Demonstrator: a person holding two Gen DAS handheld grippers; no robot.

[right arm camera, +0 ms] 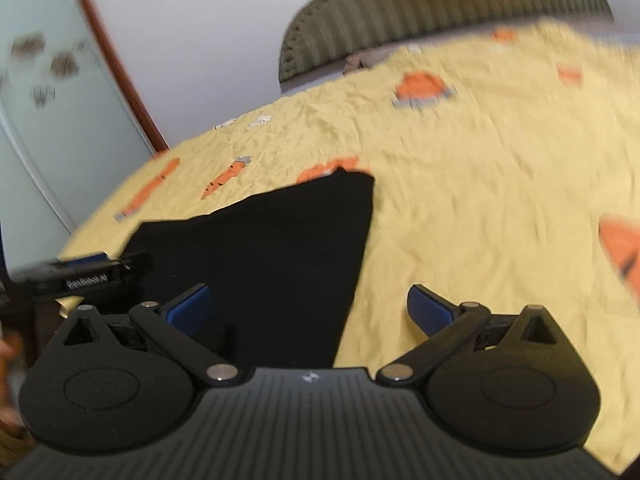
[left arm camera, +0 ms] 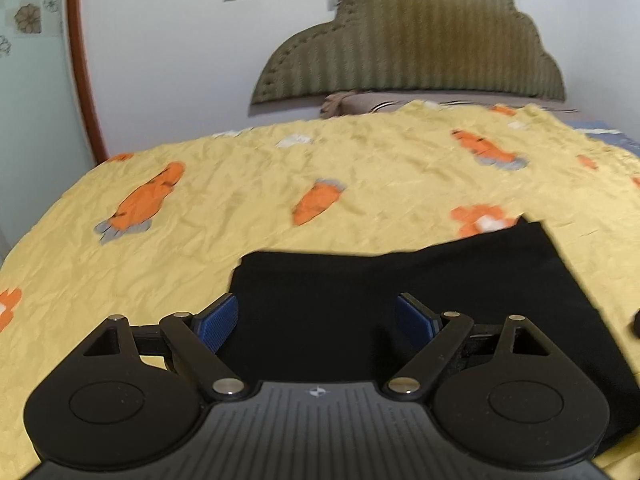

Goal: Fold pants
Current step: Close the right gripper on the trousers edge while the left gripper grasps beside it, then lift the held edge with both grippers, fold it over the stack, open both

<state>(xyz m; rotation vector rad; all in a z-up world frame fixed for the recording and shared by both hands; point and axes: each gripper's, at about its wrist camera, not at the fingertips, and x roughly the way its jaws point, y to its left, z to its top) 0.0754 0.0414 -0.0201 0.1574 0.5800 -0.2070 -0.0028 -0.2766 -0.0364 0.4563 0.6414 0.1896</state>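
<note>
Black pants (left arm camera: 400,280) lie folded flat on a yellow bedspread (left arm camera: 240,200) with orange carrot prints. My left gripper (left arm camera: 316,320) is open and empty, its blue pads (left arm camera: 218,322) spread just above the near left part of the pants. In the right wrist view the pants (right arm camera: 272,248) reach from the left to a far corner. My right gripper (right arm camera: 310,312) is open and empty over the pants' right edge, left pad over the cloth, right pad (right arm camera: 430,312) over the bedspread. The left gripper (right arm camera: 92,274) shows at the left of that view.
An olive padded headboard (left arm camera: 416,40) stands against the white wall behind the bed. A brown pillow edge (left arm camera: 360,102) lies below it. A door with a red-brown frame (left arm camera: 80,60) is at the left. The bedspread extends right of the pants.
</note>
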